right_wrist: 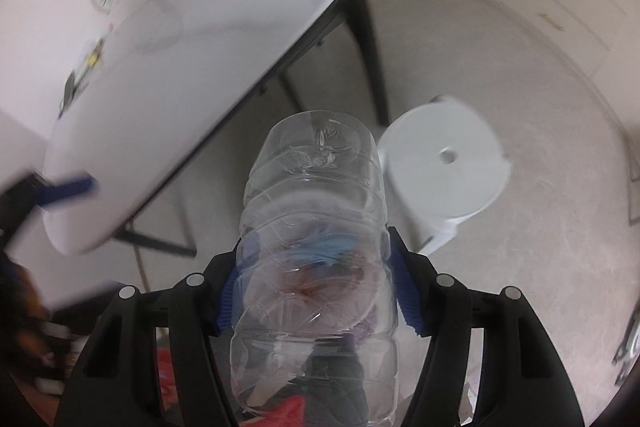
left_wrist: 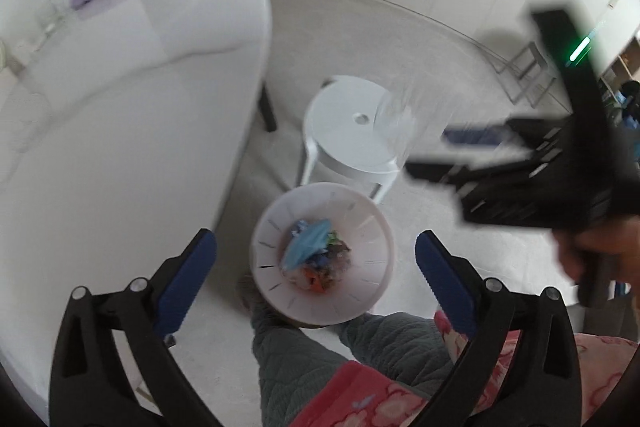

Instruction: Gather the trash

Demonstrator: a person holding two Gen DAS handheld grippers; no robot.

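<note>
the left gripper (left_wrist: 316, 265) hangs over the white bin (left_wrist: 320, 255) on the floor, its jaws wide apart with nothing in them. the bin has colorful trash (left_wrist: 314, 257) inside. the right gripper (right_wrist: 316, 291) has its jaws clenched on a clear plastic bottle (right_wrist: 316, 227), up above the bin beside the white stool (right_wrist: 444, 163)

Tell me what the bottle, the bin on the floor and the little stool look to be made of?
The bottle, held in the right claw, looks like thin clear plastic: see-through, ribbed, glossy. The bin seems to be white plastic with a smooth matte finish and moulded slits in its wall. The stool also looks like moulded white plastic, one smooth piece with a centre hole, though painted wood can't be ruled out.
</note>
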